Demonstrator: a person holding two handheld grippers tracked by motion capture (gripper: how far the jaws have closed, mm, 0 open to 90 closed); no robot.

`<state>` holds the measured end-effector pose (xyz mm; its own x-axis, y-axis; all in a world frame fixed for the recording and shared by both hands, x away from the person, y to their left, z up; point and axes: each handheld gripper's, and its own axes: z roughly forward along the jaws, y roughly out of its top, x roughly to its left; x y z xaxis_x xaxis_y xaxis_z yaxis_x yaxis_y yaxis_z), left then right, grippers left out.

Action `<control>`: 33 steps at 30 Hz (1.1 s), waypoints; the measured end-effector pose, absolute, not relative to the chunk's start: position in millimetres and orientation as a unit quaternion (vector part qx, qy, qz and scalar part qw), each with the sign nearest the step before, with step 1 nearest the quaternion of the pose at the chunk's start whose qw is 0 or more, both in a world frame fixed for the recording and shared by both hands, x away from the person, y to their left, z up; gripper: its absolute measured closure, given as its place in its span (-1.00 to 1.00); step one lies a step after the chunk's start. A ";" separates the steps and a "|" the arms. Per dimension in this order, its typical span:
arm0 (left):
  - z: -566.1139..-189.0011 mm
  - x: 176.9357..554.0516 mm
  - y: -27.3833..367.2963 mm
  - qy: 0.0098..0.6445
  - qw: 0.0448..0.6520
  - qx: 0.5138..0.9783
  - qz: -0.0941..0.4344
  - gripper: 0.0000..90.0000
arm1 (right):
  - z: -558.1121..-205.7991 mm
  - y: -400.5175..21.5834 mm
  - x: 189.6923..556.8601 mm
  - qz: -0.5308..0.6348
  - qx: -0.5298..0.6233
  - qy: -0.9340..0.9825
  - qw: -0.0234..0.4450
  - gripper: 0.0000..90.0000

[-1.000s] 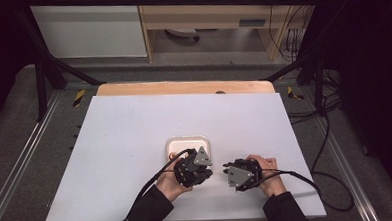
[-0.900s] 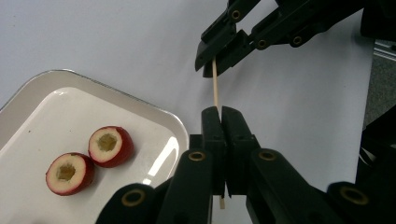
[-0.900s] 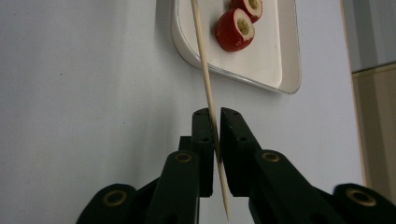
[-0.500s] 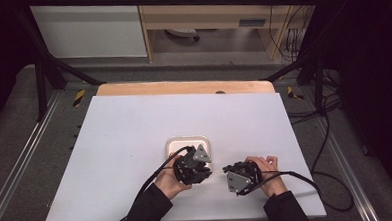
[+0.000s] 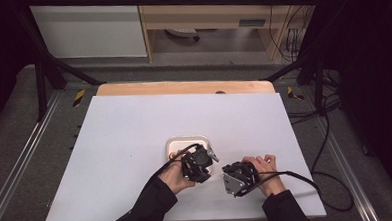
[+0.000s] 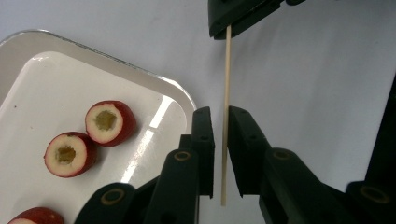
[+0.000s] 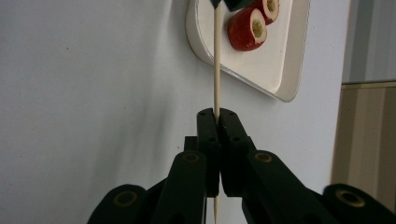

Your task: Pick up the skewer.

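A thin wooden skewer (image 6: 226, 93) runs between my two grippers just right of the white tray (image 6: 140, 70). My right gripper (image 7: 216, 112) is shut on the skewer (image 7: 216, 60) near one end. My left gripper (image 6: 220, 112) has just been closing around the other end; its jaws stand a narrow gap apart with the stick between them, not pinched. Red cored fruit pieces (image 6: 109, 122) lie on the tray, one of them (image 7: 247, 28) also in the right gripper view. In the high view the left gripper (image 5: 210, 158) and right gripper (image 5: 222, 172) point at each other.
The tray (image 5: 178, 141) sits mid-table on the white tabletop (image 5: 134, 123), beside the left hand. A wooden strip (image 5: 183, 87) borders the far edge. A black cable (image 5: 307, 180) trails from the right gripper to the right.
The left gripper has tilted a little by the tray's near corner. Both hands stay almost where they were, with the skewer still between them.
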<state>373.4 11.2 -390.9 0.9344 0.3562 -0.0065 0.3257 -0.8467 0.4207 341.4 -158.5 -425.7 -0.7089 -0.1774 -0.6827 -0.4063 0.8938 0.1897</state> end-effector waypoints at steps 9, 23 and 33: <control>-395.6 371.3 5.3 0.173 0.198 0.964 0.037 0.95 | -422.5 -155.4 339.1 0.159 -0.170 0.906 0.353 0.98; -393.7 368.2 19.9 0.178 0.209 0.960 0.061 0.97 | -415.8 -159.4 344.5 0.210 -0.078 0.917 0.331 0.37; -390.2 365.4 60.3 0.209 0.231 0.946 0.088 0.97 | -401.8 -179.7 358.3 0.344 0.129 0.890 0.269 -0.44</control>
<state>365.4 60.3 -390.2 0.8968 0.4368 0.0700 0.3555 -0.8058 0.4736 358.3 -179.7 -401.8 -0.8224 0.4144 -0.3898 0.0444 0.7298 0.6822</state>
